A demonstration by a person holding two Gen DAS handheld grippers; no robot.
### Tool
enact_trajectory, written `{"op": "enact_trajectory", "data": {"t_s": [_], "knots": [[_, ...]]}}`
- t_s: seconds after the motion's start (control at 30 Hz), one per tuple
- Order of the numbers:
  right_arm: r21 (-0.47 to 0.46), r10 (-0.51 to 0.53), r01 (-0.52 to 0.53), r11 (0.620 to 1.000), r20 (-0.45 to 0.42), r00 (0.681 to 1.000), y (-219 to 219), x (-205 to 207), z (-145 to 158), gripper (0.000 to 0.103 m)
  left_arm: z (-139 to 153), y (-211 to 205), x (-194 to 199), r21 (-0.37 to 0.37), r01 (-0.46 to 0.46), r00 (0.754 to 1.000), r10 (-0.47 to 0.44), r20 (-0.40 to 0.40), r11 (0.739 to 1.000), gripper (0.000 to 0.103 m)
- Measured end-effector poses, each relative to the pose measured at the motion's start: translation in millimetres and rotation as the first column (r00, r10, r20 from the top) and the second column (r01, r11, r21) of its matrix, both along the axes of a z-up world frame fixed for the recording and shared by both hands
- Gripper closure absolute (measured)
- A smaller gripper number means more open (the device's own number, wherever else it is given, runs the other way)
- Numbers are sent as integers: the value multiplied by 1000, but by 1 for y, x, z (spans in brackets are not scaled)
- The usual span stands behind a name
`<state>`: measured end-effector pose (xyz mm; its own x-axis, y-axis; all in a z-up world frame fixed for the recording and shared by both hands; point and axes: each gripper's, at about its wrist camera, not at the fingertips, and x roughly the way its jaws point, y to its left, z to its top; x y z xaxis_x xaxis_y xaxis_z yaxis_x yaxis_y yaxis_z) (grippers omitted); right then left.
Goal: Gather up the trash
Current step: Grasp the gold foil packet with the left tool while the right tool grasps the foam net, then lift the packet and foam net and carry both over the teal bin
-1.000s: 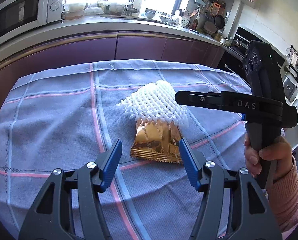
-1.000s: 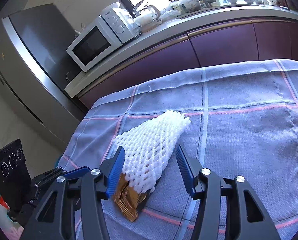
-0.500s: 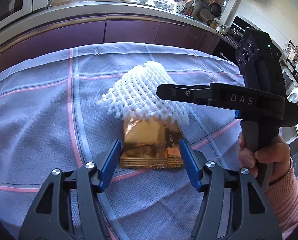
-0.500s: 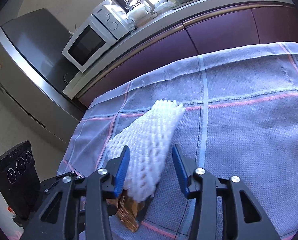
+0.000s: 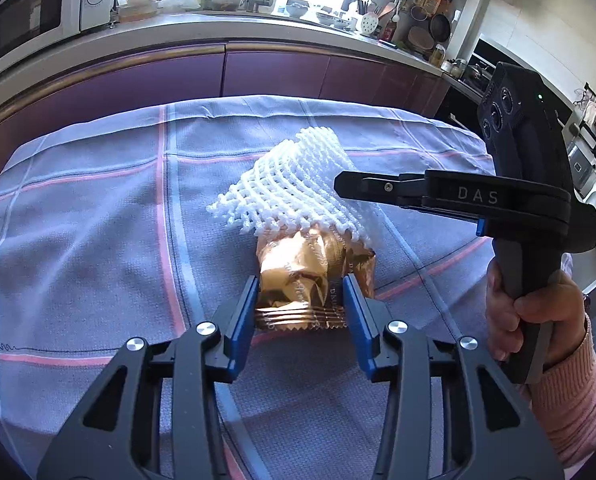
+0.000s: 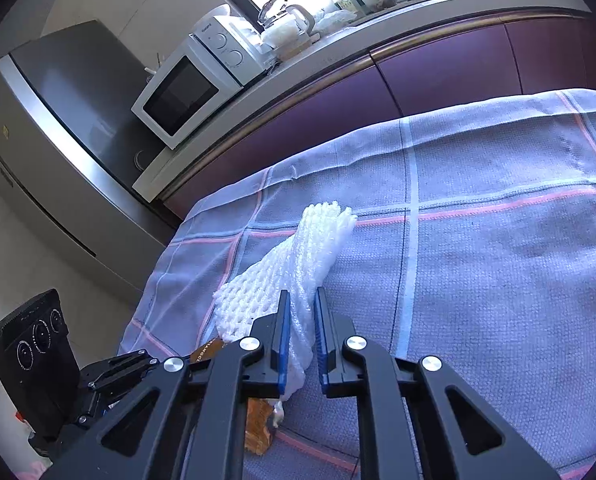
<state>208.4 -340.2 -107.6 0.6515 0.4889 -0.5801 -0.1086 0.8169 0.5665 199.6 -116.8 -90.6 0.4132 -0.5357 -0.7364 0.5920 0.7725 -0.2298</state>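
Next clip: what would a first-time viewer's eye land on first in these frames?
Probably the white foam fruit net lying over a crumpled gold snack wrapper in the middle of the checked blue tablecloth. Both grippers are closing on this pile: the left gripper squeezes the wrapper's near end, while the right gripper pinches the net from the side. Behind, a white microwave stands on the counter.

We read "DAS" in pale capitals on the black side of the right gripper [image 5: 340,185], seen in the left wrist view. The gold wrapper [image 5: 314,280] and the microwave [image 6: 190,88] carry print too small to read.
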Motion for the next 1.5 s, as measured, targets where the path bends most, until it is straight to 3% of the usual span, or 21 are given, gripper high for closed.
{"op": "enact_trajectory", "data": {"t_s": [0.27,0.5,0.9,1.5], "knots": [[18,9,-9,1000,35,999,3,-9,8,93,2,22,-9,-38,-25,1000,25,0,999,75],[50,9,-13,999,67,998,4,-19,18,93,12,41,-25,-27,-46,997,48,63,999,78],[119,39,-53,991,113,993,22,-29,31,93,23,90,-55,7,-126,984,124,125,992,79],[168,89,-114,979,151,984,50,-37,44,93,31,147,-84,6,-216,966,213,149,976,79]]}}
